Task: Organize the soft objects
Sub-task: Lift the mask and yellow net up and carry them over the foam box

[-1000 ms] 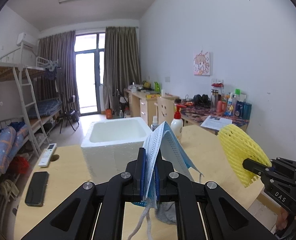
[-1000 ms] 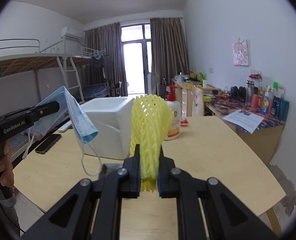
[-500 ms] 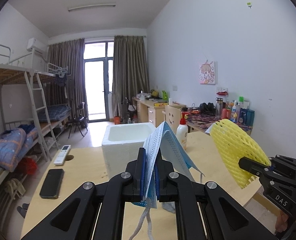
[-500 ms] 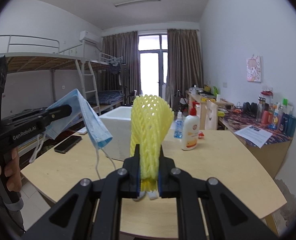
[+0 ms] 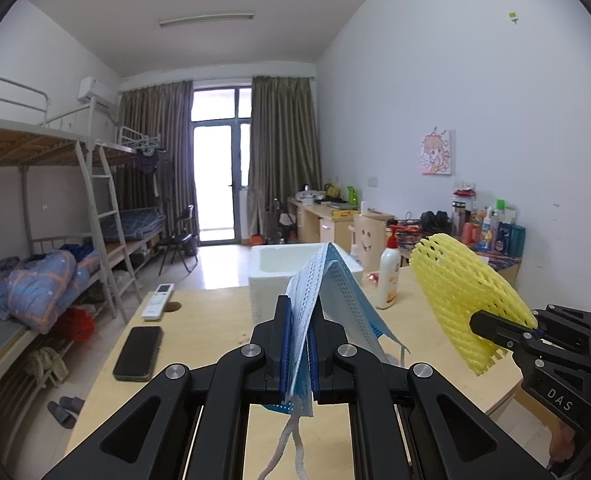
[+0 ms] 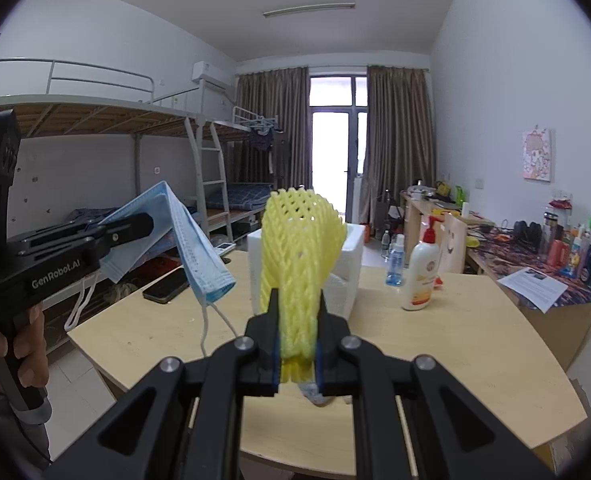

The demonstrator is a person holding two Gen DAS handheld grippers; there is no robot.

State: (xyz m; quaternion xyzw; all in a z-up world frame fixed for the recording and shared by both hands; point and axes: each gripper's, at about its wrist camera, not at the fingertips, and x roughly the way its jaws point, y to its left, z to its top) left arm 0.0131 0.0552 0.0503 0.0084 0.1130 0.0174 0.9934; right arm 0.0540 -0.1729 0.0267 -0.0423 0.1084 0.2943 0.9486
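My left gripper point(image 5: 300, 320) is shut on a folded blue face mask point(image 5: 327, 300), whose white ear loops dangle below the jaws. The same mask point(image 6: 183, 240) shows in the right wrist view, held up at the left. My right gripper point(image 6: 297, 316) is shut on a yellow foam net sleeve point(image 6: 299, 248), which stands upright between its pads. In the left wrist view that sleeve point(image 5: 463, 292) sits at the right. Both hang above the near part of a pale wooden table point(image 6: 435, 340). A white foam box point(image 6: 353, 256) stands open-topped behind them, farther along the table.
A lotion pump bottle point(image 6: 421, 276) and a small blue bottle point(image 6: 394, 266) stand right of the box. A black phone point(image 5: 138, 354) and a white remote point(image 5: 158, 300) lie at the table's left. A small grey object point(image 6: 313, 390) lies under my right gripper. Bunk beds point(image 5: 35, 264) line the left wall.
Both grippers have drawn back level from the foam box, which now looks smaller and farther off. Their holds on the mask and the sleeve are unchanged.
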